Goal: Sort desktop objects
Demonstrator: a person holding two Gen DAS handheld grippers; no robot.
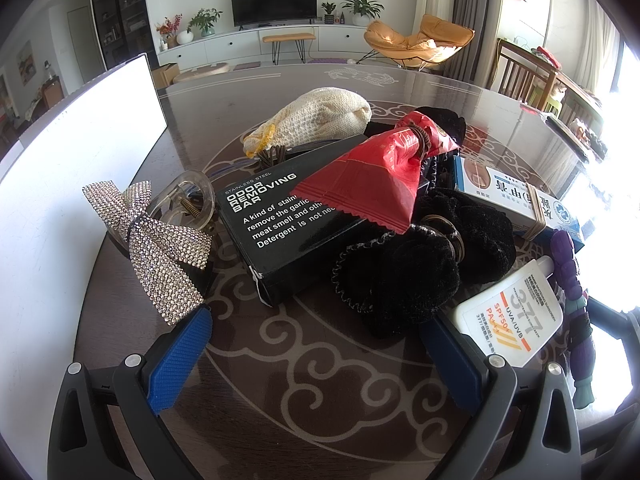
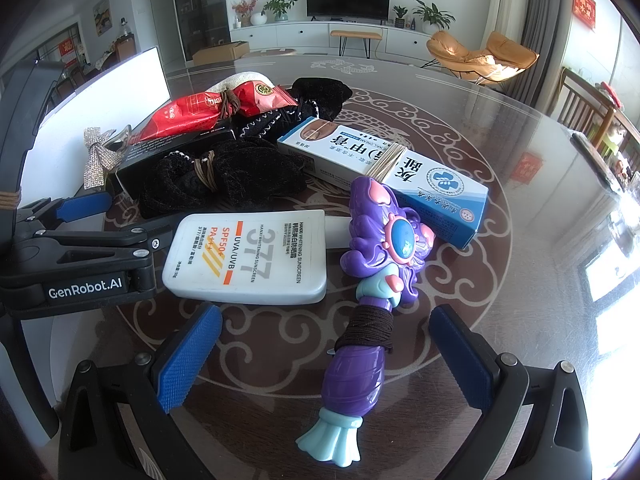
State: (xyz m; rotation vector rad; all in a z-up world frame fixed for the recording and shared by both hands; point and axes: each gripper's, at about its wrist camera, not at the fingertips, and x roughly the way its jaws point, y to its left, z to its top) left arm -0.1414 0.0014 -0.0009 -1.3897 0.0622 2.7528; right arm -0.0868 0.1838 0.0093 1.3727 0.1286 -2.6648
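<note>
Through the left wrist camera, your left gripper (image 1: 316,356) stands wide with nothing between its blue pads. The landmark here is the black cardboard box printed "ODOR REMOVING BAR" (image 1: 276,236). It lies just ahead of the fingers, its long axis slanting away to the right. A red foil packet tied with a band (image 1: 372,184) rests on the box's far right part. A black fuzzy cloth bundle (image 1: 420,272) presses against the box's right side, nearest your right finger. Left of the box sits a rhinestone bow on a clear hair clip (image 1: 160,236), close to your left finger. Behind the box lies a cream knitted pouch (image 1: 320,116).

Through the right wrist camera, your right gripper (image 2: 324,360) is likewise wide and holds nothing. A purple and teal plastic toy wand (image 2: 360,364) lies between the fingers, its long axis running straight away from you, untouched by either pad. You are better placed for it than the left side. Left of the wand, and touching it, lies a white flat sunscreen tube (image 2: 248,260). A blue and white carton bound with rubber bands (image 2: 384,176) crosses behind the wand's head, so a straight lift may snag it.
</note>
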